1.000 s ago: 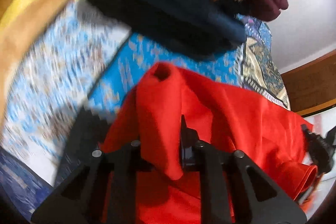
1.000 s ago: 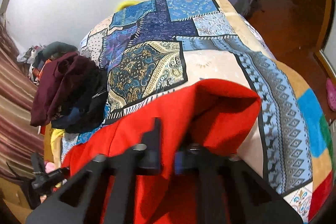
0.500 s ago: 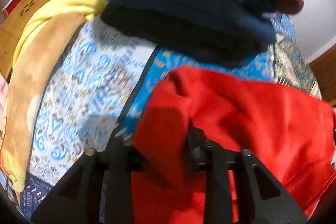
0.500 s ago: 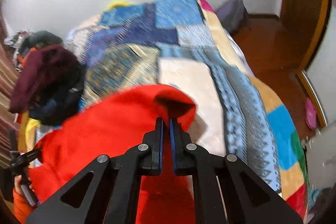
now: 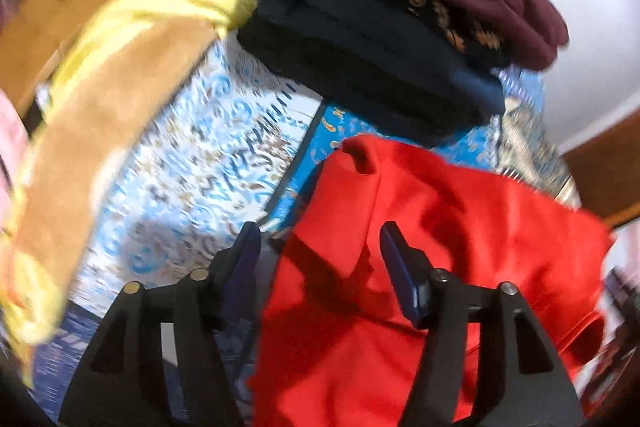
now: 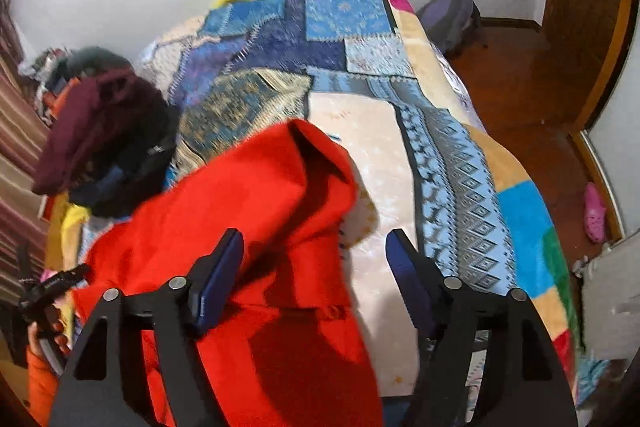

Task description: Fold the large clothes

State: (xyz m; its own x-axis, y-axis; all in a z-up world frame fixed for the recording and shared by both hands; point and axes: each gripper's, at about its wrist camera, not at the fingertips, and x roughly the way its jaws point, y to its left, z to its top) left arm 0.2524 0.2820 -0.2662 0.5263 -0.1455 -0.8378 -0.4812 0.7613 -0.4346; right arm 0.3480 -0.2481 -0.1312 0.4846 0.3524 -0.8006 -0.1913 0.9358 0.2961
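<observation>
A large red garment (image 5: 432,259) lies folded over on the patchwork bedspread (image 5: 192,163). It also shows in the right wrist view (image 6: 256,211), its folded edge facing the far end of the bed. My left gripper (image 5: 320,251) is open, jaws wide apart, just above the garment's left corner and holding nothing. My right gripper (image 6: 316,259) is open too, hovering over the garment's right edge, empty. The left gripper (image 6: 48,287) shows at the far left of the right wrist view.
A stack of folded dark clothes, maroon on top (image 5: 420,3), sits on the bed behind the red garment; it shows in the right wrist view (image 6: 104,135). A yellow and tan blanket (image 5: 120,67) lies at the left. The bedspread (image 6: 460,155) drops to a wooden floor (image 6: 532,83).
Both grippers were shut on the red garment and carried its edge forward over the bed. Now both have opened and let it go; the garment lies folded.
</observation>
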